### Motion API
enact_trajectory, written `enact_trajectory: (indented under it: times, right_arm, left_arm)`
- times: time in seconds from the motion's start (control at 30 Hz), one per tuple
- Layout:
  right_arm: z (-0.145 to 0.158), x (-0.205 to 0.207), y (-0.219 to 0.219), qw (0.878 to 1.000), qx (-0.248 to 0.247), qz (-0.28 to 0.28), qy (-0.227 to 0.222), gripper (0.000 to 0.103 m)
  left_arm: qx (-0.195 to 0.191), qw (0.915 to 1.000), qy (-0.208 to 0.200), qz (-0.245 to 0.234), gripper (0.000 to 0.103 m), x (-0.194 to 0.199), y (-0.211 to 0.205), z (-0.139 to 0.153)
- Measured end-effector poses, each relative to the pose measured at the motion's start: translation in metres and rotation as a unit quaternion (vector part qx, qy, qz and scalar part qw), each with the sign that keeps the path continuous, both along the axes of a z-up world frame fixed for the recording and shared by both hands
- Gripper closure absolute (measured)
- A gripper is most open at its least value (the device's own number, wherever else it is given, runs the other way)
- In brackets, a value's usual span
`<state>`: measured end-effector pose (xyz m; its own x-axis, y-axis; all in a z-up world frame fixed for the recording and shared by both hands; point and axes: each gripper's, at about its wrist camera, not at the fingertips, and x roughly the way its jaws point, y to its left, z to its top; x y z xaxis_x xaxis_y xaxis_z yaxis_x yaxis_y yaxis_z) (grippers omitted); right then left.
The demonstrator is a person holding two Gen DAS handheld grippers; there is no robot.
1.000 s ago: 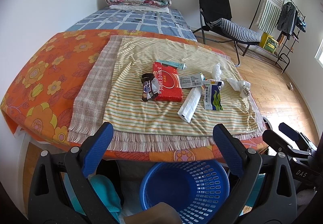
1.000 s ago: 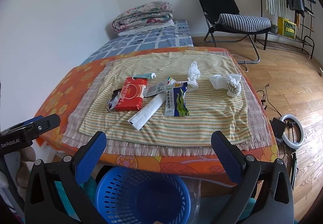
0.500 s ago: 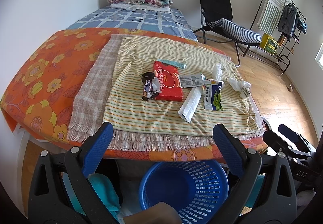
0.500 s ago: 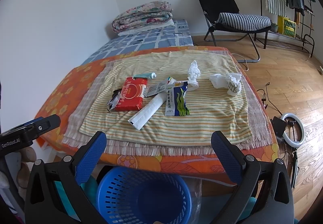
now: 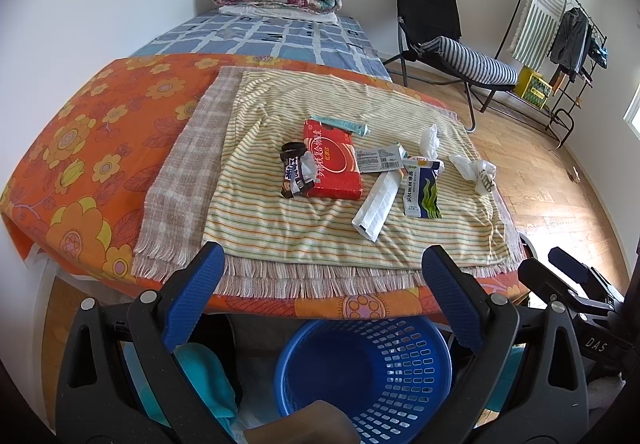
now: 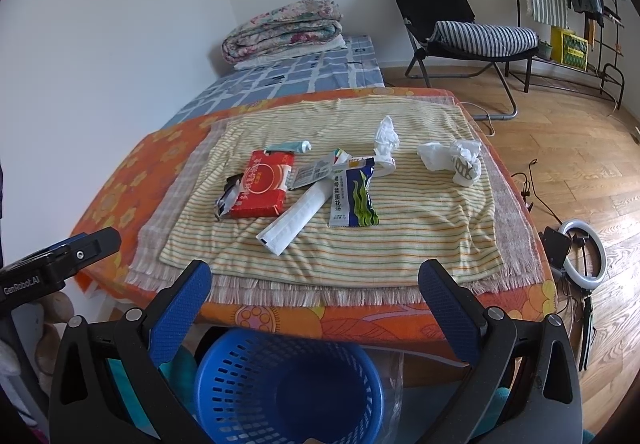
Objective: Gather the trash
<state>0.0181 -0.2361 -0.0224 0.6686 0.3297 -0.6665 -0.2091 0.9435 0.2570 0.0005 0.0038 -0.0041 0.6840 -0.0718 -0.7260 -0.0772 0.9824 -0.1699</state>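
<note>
**Lead:** How far along are you?

**Operator:** From what I can see, nothing is collected yet. The blue basket (image 6: 288,384) at the bottom centre of the right wrist view looks empty, though I can't see all of its floor. All the trash lies mid-frame on the striped cloth (image 6: 400,244): red packet (image 5: 332,164), dark wrapper (image 5: 294,174) touching its left side, teal tube (image 5: 340,124) just above it, white sleeve (image 5: 374,208), seaweed sachet (image 5: 420,188), and crumpled tissues (image 5: 472,170) toward the right.

**Lead:** Tongs?

**Operator:** My left gripper (image 5: 320,276) and right gripper (image 6: 316,292) are both spread wide, holding nothing, low in frame before the cloth's fringe.

**Lead:** Room to move?

**Operator:** Open above the cloth, I judge. The table's near edge overhangs the basket, so I'd clear that lip when dropping. The grippers sit near each other; the left one shows at my right view's left edge.
</note>
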Motion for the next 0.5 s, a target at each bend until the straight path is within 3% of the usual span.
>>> enact_trajectory:
  times: [0.5]
  right_arm:
    - [-0.0009, 0.0004, 0.0002, 1.0, 0.004, 0.002, 0.005, 0.0]
  left_arm:
    - [-0.001, 1.0, 0.0, 0.001, 0.002, 0.0007, 0.0013, -0.0001]
